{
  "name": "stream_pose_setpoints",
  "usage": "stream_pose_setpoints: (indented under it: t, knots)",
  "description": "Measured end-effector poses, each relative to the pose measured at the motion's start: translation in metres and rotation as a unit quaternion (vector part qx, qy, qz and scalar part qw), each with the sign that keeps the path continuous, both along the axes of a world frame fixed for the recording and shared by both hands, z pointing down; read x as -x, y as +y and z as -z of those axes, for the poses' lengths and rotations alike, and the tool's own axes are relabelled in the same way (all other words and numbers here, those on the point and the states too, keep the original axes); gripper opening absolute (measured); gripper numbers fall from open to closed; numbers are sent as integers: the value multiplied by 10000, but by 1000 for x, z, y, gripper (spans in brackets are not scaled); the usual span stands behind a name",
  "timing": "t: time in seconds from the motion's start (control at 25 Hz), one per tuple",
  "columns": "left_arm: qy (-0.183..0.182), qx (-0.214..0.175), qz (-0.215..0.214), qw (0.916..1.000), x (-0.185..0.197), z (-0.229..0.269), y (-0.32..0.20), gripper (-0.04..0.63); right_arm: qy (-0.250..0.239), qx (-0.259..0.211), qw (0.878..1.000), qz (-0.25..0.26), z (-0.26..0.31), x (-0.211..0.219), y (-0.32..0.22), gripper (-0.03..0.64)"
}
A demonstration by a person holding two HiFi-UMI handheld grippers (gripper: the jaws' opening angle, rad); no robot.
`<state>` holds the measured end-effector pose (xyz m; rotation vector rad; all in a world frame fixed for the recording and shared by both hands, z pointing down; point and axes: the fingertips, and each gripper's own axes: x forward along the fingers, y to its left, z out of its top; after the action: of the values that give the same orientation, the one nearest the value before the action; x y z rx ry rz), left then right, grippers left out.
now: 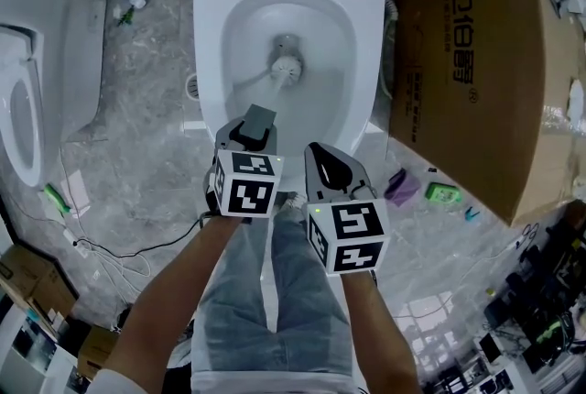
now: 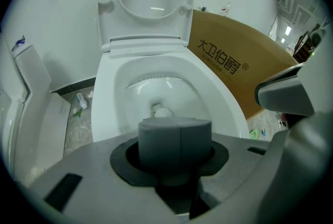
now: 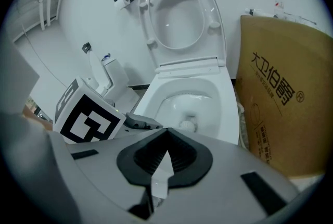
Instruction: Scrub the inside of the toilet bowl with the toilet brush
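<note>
- A person in grey trousers [image 1: 275,310] stands over the toilet, both forearms stretched forward, one marker-cubed tool in each hand.
- The left tongs [image 1: 249,136] are clenched round the grey handle [image 2: 175,137] of the toilet brush [image 1: 286,68], whose thick end fills the padded hollow between the jaws.
- The right tongs [image 1: 319,154] are closed on nothing, tips meeting. They hang just beside the left pair, above the front rim.
- From the left tongs the brush slopes down and away. Its white bristled head sits at the bottom of the toilet bowl [image 1: 212,62], close to the drain.
- The seat and lid [image 2: 145,4] stand raised against the white wall behind the bowl.
- A large cardboard box [image 1: 485,53] printed with dark characters leans just to the right of the toilet.
- A second toilet [image 1: 23,108] stands well apart at the left, on the grey marbled floor [image 1: 137,191], where cables and small items lie scattered.
</note>
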<state>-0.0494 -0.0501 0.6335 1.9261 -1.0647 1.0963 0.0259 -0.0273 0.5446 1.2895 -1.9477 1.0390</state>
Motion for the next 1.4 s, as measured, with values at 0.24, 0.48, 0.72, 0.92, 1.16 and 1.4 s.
stream_pose_setpoints:
  t: [0.24, 0.48, 0.72, 0.92, 1.16, 1.4]
  knots:
    - [-11, -3, 73, 10000, 7, 12, 26, 158, 19, -80, 9999, 126, 11, 4, 12, -2]
    - [86, -15, 317, 9995, 7, 30, 47, 158, 48, -193, 9995, 239, 24, 3, 22, -2]
    - [184, -114, 470, 9987, 11, 67, 58, 158, 28, -366, 9988, 311, 54, 9, 25, -2]
    - [341, -298, 689, 9966, 13, 120, 62, 158, -11, -536, 9980, 329, 92, 12, 26, -2]
    - [411, -548, 778, 9946, 14, 195, 64, 158, -79, -780, 9967, 229, 150, 11, 29, -2]
    - [569, -919, 859, 9904, 18, 269, 66, 158, -234, -1189, 9923, 237, 216, 19, 28, -2]
